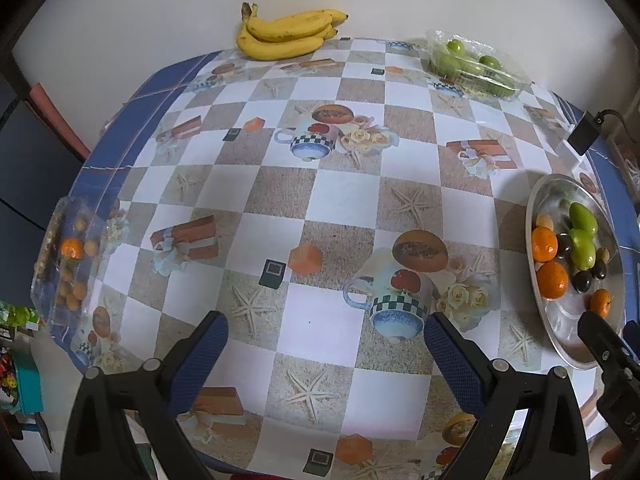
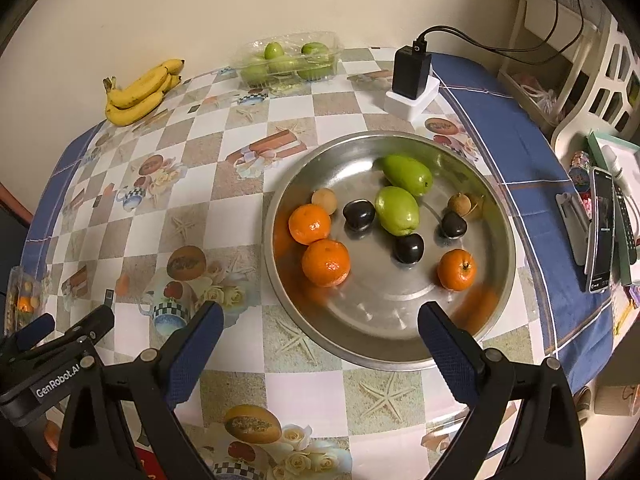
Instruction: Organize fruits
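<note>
A steel plate [image 2: 380, 320] holds three oranges [image 2: 325, 263], two green fruits [image 2: 397, 210], three dark plums [image 2: 359, 214] and two small brown fruits [image 2: 460, 204]. It also shows at the right in the left wrist view [image 1: 560, 320]. My right gripper [image 2: 320, 330] is open and empty above the plate's near rim. My left gripper [image 1: 326, 338] is open and empty over the middle of the table. A banana bunch [image 1: 286, 34] lies at the far edge. A clear box of green fruits [image 1: 472, 65] sits far right. A clear box of oranges [image 1: 70, 256] sits at the left edge.
The table has a checked, printed cloth [image 1: 332, 200] with blue borders. A black charger on a white block [image 2: 412, 80] stands behind the plate. A phone [image 2: 600, 232] and clutter lie on the right. A wall runs behind the table.
</note>
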